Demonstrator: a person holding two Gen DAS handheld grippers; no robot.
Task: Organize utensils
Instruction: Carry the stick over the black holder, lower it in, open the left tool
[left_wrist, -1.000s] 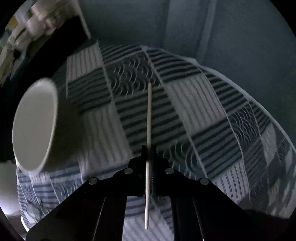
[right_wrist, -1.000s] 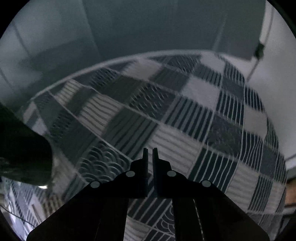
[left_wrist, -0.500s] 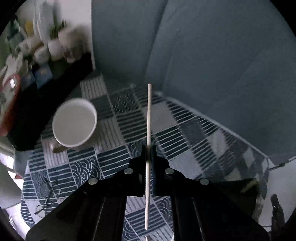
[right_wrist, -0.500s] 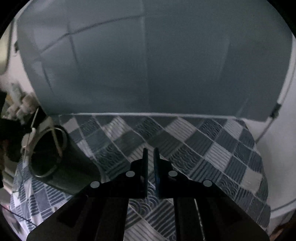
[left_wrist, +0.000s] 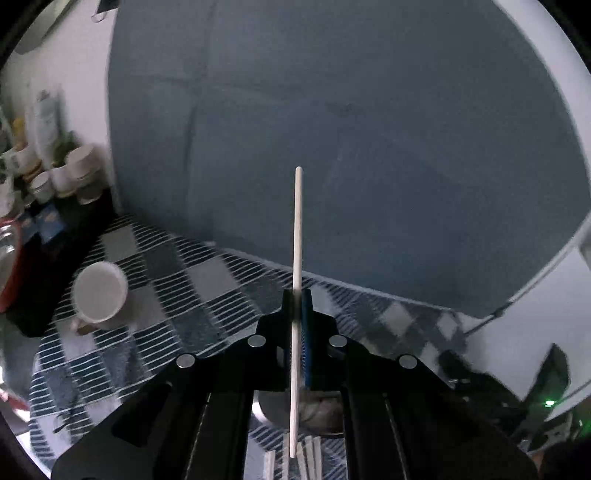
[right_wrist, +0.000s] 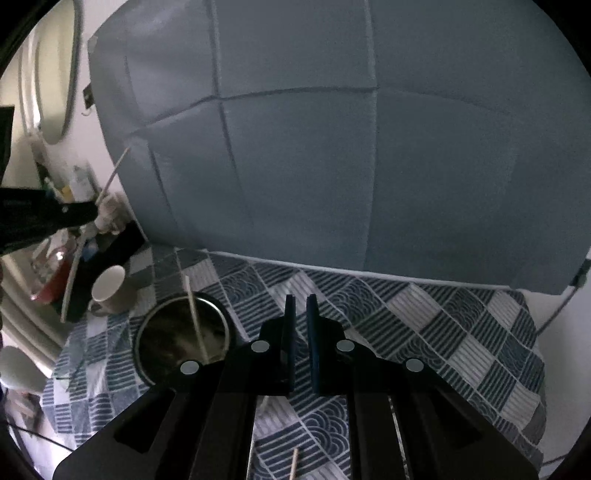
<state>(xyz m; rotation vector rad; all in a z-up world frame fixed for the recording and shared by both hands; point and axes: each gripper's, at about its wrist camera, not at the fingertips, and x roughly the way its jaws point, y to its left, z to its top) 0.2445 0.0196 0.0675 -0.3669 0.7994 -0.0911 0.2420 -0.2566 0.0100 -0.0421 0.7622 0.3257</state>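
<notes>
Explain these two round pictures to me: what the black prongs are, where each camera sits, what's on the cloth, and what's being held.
No robot here: a person carries a two-finger gripper in each hand, each with a fisheye camera looking along its fingers. The left view shows the left gripper shut on a pale chopstick. The right view shows the right gripper, nearly shut and holding nothing. Both look down at a checked tablecloth. On it stand a white mug and a metal pot with one chopstick leaning inside. More sticks lie near the bottom edge.
</notes>
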